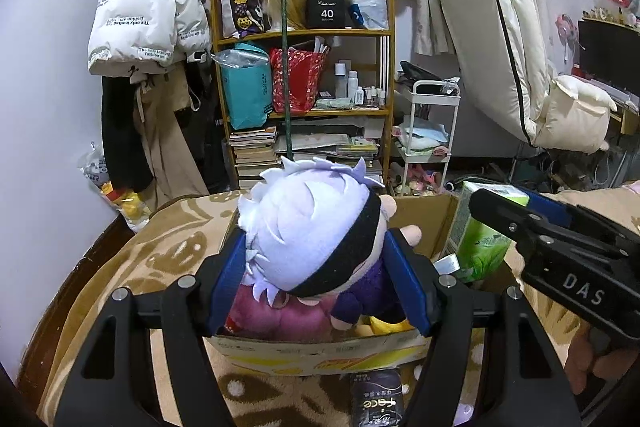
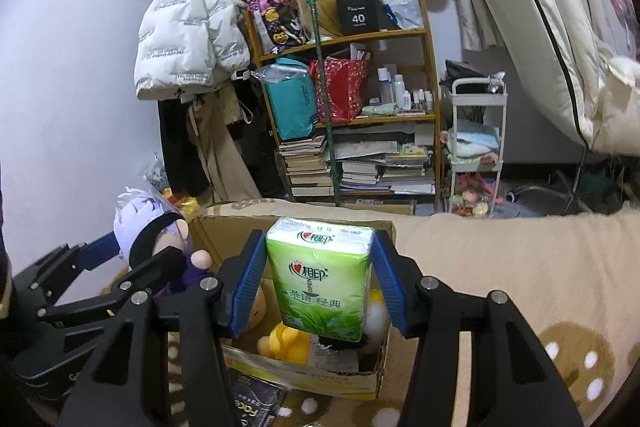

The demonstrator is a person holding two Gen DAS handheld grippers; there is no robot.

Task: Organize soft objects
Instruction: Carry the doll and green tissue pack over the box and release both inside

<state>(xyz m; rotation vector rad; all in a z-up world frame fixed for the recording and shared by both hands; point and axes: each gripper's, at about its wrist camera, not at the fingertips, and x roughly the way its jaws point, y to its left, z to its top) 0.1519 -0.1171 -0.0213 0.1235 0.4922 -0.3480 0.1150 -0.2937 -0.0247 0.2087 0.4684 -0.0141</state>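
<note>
My left gripper (image 1: 318, 269) is shut on a plush doll (image 1: 312, 227) with white-lilac hair, a black blindfold and purple clothes, held over the open cardboard box (image 1: 320, 349). Its blue pads press both sides of the doll. A pink plush (image 1: 280, 317) and a yellow plush (image 1: 386, 325) lie in the box beneath it. My right gripper (image 2: 318, 279) is shut on a green tissue pack (image 2: 320, 275), held upright above the same box (image 2: 304, 373). In the right wrist view the doll (image 2: 154, 227) shows at the left and a yellow plush (image 2: 286, 341) lies inside the box.
The box rests on a beige patterned blanket (image 1: 160, 255) covering a bed. A dark packet (image 1: 376, 401) lies in front of the box. Beyond stand a wooden shelf (image 1: 304, 111) with bags and books, a white cart (image 1: 430, 139), hanging coats (image 1: 148, 15) and a leaning mattress (image 1: 496, 39).
</note>
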